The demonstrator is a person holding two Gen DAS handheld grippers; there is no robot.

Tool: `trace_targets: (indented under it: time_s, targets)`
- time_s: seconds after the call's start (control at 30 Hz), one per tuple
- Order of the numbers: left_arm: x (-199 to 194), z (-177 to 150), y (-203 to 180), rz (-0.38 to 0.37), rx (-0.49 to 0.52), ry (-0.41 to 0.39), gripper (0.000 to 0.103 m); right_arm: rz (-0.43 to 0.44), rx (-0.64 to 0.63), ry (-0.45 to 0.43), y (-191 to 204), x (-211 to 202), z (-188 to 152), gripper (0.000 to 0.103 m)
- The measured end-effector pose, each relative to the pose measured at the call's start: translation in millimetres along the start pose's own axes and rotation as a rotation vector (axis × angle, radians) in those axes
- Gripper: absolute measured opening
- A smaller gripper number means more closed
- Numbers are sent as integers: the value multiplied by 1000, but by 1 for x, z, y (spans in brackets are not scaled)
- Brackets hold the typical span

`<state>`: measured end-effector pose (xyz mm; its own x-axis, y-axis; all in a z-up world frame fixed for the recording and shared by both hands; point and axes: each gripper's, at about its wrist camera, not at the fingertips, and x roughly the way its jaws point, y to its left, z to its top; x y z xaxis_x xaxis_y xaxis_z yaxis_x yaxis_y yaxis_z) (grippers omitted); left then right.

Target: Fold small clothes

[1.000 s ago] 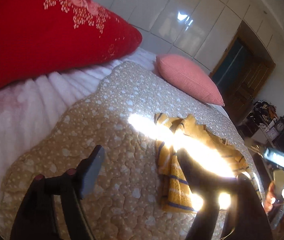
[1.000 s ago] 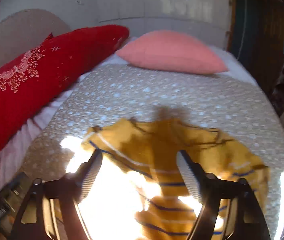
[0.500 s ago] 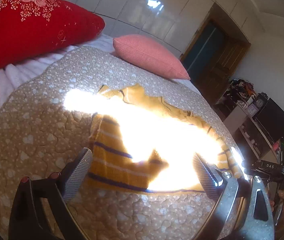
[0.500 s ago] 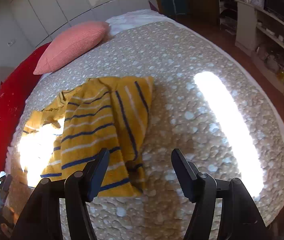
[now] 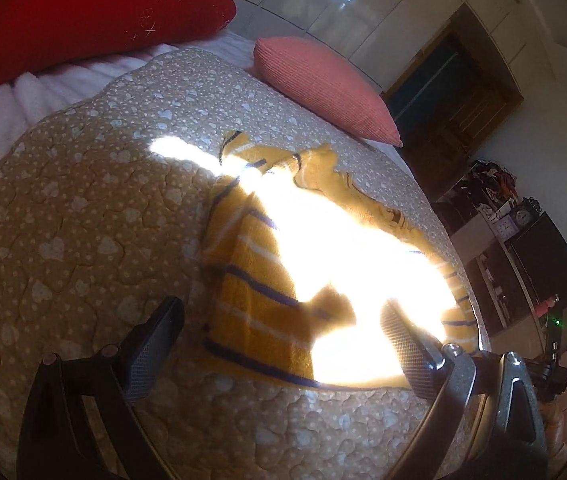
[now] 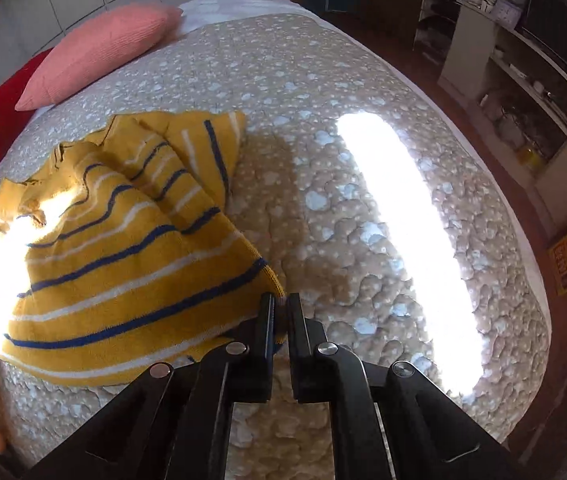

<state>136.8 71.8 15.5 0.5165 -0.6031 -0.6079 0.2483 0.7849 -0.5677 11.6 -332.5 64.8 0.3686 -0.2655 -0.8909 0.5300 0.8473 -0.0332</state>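
A yellow knit sweater [image 6: 119, 256] with blue and white stripes lies crumpled on the beige quilted bedspread [image 6: 323, 80]. My right gripper [image 6: 280, 305] is shut on the sweater's lower right hem corner and lifts it slightly off the quilt. In the left wrist view the sweater [image 5: 251, 308] lies ahead, partly washed out by a bright sun patch. My left gripper [image 5: 283, 344] is open and empty, its jaws wide apart just above the sweater's near hem.
A pink pillow [image 5: 323, 88] and a red pillow [image 5: 83, 12] lie at the head of the bed. Shelves with clutter [image 6: 523, 92] stand beyond the bed's right side. A sun stripe [image 6: 403, 220] crosses the quilt. White sheet [image 5: 11, 92] shows at the left.
My right gripper has closed on the sweater's hem corner; it was open half a second ago. My left gripper has moved closer to the sweater's near hem and stays open.
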Motion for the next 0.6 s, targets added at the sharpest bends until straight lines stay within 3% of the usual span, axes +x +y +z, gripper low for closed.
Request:
trace_targets:
  time_s: [0.1,0.17,0.27,0.4,0.47,0.53,0.6]
  targets:
    - [3,-1,2,9,-7,9,97,32,7,-87,7,-18,6,23]
    - [4,-3,0,12,-4,18,97,75,22,-142,10,-23,20,45]
    - [6,-6,-4,25,12,24,97,103,12,-140,23,-9,48,48]
    - [5,-6,-8,36,27,15,97,88,-23,-39,44,42,76,48]
    - [4,-5,-7,29,21,20,97,55,-69,-4,48,67,80,26]
    - [2,-4,-5,12,11,25,97,-36,-91,-32,45,71,85,26]
    - [2,1,-4,-8,0,30,97,-179,-100,-58,44,67,89,48]
